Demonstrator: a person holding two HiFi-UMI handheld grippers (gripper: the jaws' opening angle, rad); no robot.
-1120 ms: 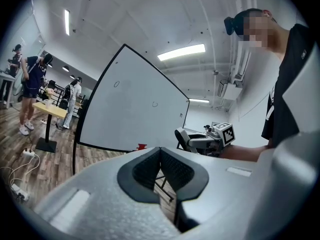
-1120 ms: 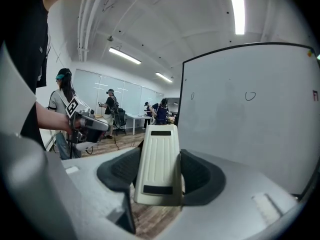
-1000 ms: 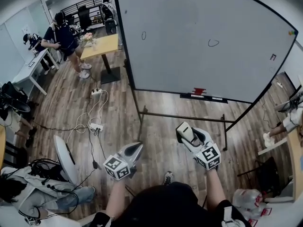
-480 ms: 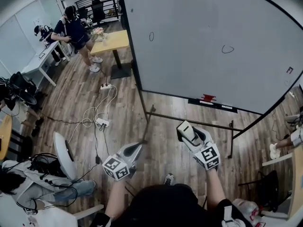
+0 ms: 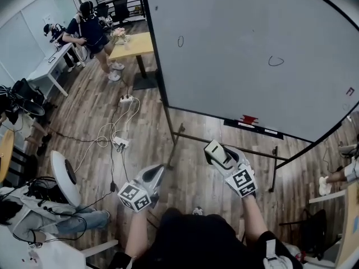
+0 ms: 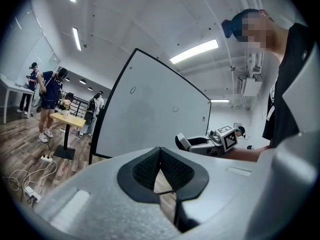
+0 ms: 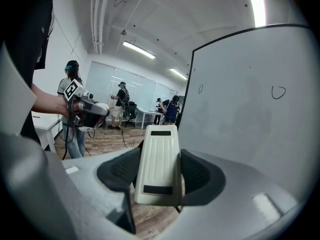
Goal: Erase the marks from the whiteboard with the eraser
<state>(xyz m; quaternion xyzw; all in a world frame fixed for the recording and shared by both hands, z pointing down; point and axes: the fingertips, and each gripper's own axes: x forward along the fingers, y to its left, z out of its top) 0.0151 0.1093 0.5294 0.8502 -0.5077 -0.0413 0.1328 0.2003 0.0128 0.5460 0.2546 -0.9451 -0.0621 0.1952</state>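
Observation:
A large whiteboard [image 5: 252,49] on a stand fills the upper right of the head view. It carries a small oval mark [image 5: 180,41], a bigger loop [image 5: 275,61] and a red mark [image 5: 350,91] at its right edge. My right gripper [image 5: 216,152] is shut on a cream eraser [image 7: 158,164], held below the board and well away from it. My left gripper [image 5: 155,174] is shut with nothing in it, lower left of the right one. In the right gripper view the board [image 7: 260,119] stands to the right.
A red item [image 5: 248,119] and markers lie on the board's tray. Cables and a power strip [image 5: 119,144] run over the wooden floor at left. A yellow table [image 5: 132,43], people and desks stand beyond. A round white stand [image 5: 64,178] is at lower left.
The view has shifted slightly: board and floor items slid right and down in frame. Both grippers dropped a little lower and left; the eraser stays gripped.

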